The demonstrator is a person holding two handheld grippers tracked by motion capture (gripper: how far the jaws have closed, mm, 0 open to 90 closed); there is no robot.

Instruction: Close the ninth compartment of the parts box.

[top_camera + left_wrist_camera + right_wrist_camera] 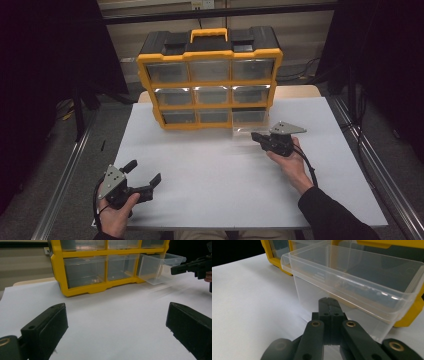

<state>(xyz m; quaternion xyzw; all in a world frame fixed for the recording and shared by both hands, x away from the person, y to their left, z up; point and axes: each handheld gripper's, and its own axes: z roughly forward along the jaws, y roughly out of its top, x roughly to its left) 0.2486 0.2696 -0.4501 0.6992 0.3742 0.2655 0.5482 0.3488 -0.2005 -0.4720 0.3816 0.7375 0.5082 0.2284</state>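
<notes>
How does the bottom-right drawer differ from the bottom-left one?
The bottom-right drawer is pulled partway out of the organizer; the bottom-left drawer sits flush inside. The shut right tool is at the bottom-right drawer's front, while nothing is near the bottom-left drawer. Both are clear plastic and look empty.

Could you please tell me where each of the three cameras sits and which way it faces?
High view: above the person's side, looking forward and down at the table; both hands show.
Left gripper view: on the left gripper, jaws apart, facing the yellow organizer.
Right gripper view: on the right gripper, jaws shut, facing the clear drawer.
All share that drawer.
</notes>
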